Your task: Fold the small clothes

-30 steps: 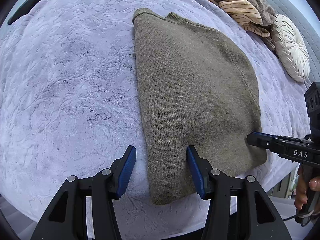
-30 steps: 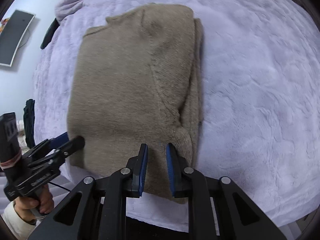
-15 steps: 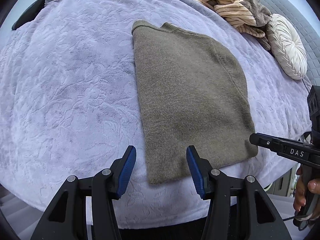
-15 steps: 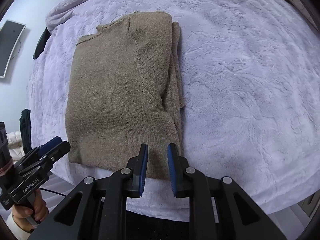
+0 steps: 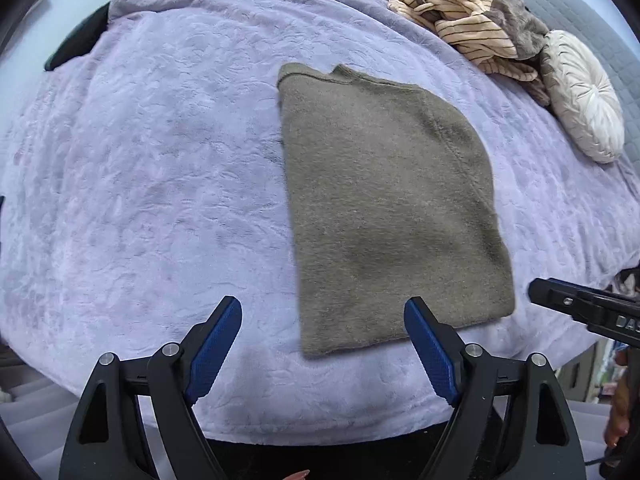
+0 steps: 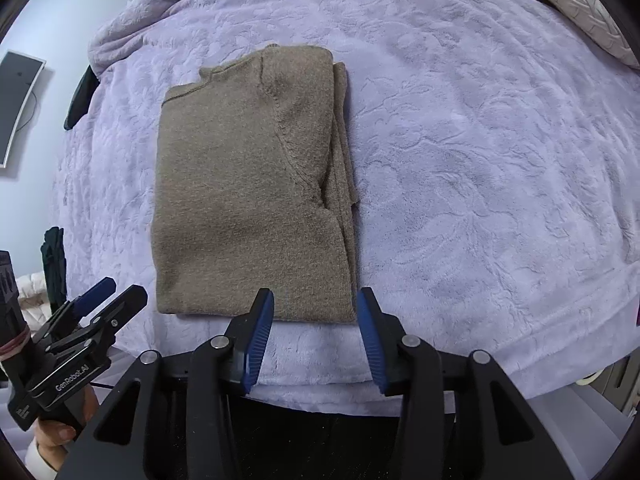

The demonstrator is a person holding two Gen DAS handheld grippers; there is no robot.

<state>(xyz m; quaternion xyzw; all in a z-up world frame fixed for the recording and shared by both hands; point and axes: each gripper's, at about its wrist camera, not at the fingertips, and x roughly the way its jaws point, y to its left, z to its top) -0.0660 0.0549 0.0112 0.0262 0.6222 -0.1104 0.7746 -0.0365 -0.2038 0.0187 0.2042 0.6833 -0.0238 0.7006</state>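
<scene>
Bare blanket (image 5: pixel 152 200) left of folded sweater (image 5: pixel 384 208), striped clothes (image 5: pixel 460 12), round cushion (image 5: pixel 584 96) far right

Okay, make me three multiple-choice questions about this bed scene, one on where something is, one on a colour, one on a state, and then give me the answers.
1. Where does the round white cushion lie?
A. beside the striped garment
B. on the sweater
C. on the floor

2. What colour is the folded sweater?
A. red
B. olive-brown
C. white

3. How does the left claw stand?
A. clamped on the sweater
C. clamped on the blanket
B. open, holding nothing

Answers: 1 A, it sits next to the stripes at the far corner. 2 B, its knit is olive-brown against the lilac blanket. 3 B, its blue pads stand wide apart, nothing pinched.
</scene>
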